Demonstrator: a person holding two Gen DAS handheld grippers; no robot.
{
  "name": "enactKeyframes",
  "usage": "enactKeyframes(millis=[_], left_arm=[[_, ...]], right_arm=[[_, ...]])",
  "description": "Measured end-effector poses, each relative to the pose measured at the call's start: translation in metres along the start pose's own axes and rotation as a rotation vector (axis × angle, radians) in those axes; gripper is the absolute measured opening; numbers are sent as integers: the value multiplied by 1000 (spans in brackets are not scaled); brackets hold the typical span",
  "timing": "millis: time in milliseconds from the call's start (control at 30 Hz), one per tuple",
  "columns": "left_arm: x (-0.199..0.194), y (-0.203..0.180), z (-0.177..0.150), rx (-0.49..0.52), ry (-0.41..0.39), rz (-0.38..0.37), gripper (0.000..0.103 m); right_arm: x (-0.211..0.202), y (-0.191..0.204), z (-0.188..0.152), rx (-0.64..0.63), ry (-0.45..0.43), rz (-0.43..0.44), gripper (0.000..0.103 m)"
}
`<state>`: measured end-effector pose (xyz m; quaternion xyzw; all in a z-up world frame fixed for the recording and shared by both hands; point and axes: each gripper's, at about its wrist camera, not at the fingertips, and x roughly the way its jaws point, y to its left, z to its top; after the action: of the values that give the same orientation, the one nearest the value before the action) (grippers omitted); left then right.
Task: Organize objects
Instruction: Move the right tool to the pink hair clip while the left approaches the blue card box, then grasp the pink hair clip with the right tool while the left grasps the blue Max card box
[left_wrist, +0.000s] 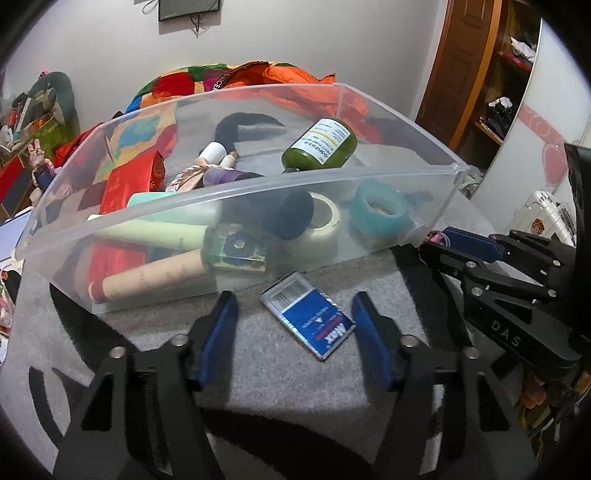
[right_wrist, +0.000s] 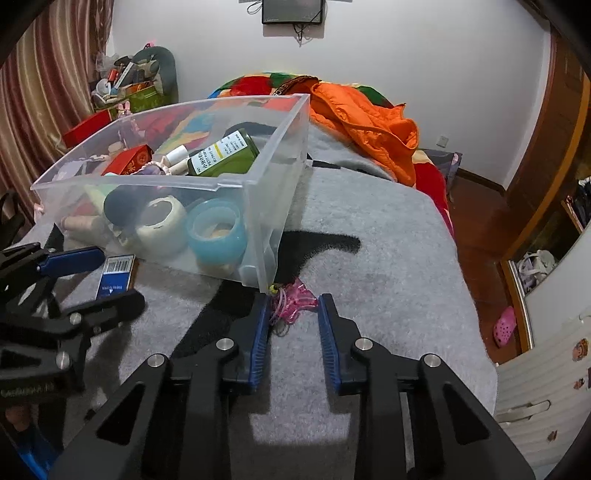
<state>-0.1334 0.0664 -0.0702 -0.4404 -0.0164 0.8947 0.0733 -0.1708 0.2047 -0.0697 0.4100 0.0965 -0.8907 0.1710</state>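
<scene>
The left gripper (left_wrist: 293, 321) is hovering with its jaws spread wide on either side of the blue packet (left_wrist: 308, 319), which is lying flat on the grey blanket (right_wrist: 369, 229) just in front of the clear bin (left_wrist: 258, 184), probably so one squeeze can take it by its long edges. The right gripper (right_wrist: 293, 317) is likewise standing open and empty around the pink trinket (right_wrist: 293, 301) at the bin's near corner. Both items are lying outside the bin, which is already holding tape rolls and a green bottle (left_wrist: 319, 146), so the straddling poses are likely preparing two pickups.
</scene>
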Motion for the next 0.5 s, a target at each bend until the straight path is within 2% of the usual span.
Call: enactKeyframes(millis=[33,200,500], left_arm=[[-1,1,0,2,-3,0,52],[-7,6,-4,2,-8,-21,51],[-27,13,-14,-23,-32,-39,51]], right_arm=[[-1,-1,-1,5,-2,0,24],[-10,-4,-9,32,-8,-5,24],[-35,-2,-14,79,-51,64,24]])
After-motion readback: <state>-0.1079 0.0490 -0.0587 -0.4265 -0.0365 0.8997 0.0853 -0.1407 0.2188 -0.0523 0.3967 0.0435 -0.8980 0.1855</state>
